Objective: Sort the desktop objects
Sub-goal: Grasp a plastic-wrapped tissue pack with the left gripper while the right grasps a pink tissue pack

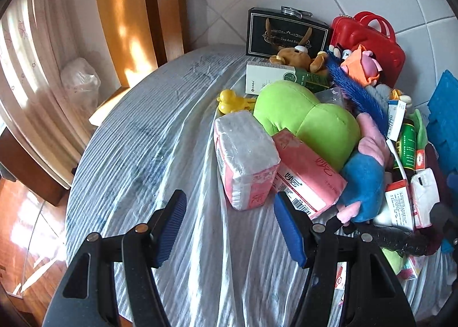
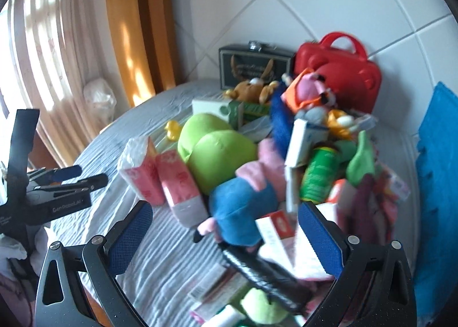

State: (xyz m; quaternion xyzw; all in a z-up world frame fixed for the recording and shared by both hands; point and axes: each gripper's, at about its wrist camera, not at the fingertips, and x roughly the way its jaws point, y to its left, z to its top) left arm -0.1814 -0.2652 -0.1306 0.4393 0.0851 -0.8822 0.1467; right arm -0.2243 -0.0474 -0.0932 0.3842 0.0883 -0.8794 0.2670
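Note:
A heap of objects lies on the cloth-covered table [image 1: 160, 138]. Nearest my left gripper [image 1: 232, 227] are two pink tissue packs [image 1: 246, 161] [image 1: 309, 172], a green plush [image 1: 309, 118] and a blue and pink plush [image 1: 366, 178]. My left gripper is open and empty, just short of the tissue packs. My right gripper [image 2: 226, 238] is open and empty above the blue and pink plush [image 2: 243, 201] and a black brush [image 2: 263, 275]. The tissue packs [image 2: 143, 169] and green plush [image 2: 217, 152] lie beyond it. The left gripper also shows in the right wrist view [image 2: 71, 178], at the left.
A red plastic case [image 1: 369, 41], a black gift box [image 1: 286, 32], a brown plush [image 1: 297, 58], a yellow duck [image 1: 232, 101], a green bottle [image 1: 406, 144] and several medicine boxes [image 1: 400, 204] fill the back and right. A blue mat [image 2: 438, 184] stands at the right. A tiled wall stands behind.

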